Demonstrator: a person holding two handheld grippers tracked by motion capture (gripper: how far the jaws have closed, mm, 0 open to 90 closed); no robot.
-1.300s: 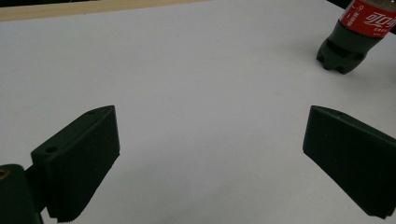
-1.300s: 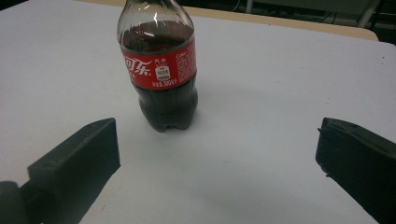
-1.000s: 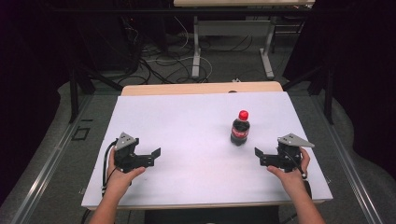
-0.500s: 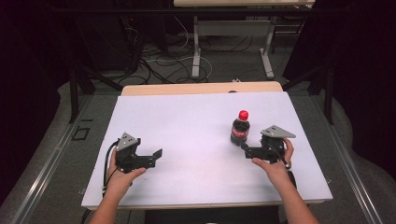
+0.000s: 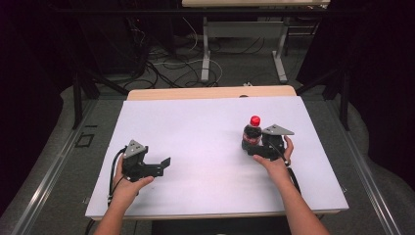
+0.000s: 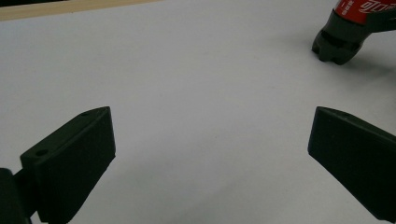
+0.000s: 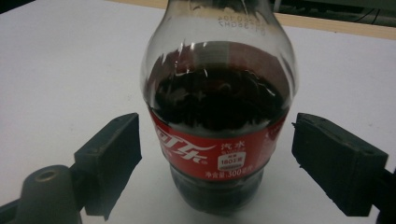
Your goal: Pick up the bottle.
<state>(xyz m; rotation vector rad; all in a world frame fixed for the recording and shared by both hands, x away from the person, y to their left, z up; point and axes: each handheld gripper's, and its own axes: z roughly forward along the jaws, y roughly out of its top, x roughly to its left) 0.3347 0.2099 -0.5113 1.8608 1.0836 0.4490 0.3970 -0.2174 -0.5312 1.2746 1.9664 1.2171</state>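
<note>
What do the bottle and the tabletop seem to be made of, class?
Bottle: probably clear glossy plastic; light glints on its shoulder, dark drink shows through, a red printed label wraps it. Cap: red, likely plastic. Tabletop: matt white sheet, no glare, over a pale wood-look board edge; exact material unclear.

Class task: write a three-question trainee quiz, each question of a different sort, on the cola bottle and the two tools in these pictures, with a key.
1. True or false: the cola bottle stands upright on the white table.
2. The right tool has the bottle: A) between its jaws with gaps each side, B) lifted, C) lying beside it.
3. Fill in: the bottle's cap is ____ in colour.

Key: 1 true; 2 A, those jaws have just been closing; 3 red. The left tool rests open, nothing between its jaws.
</note>
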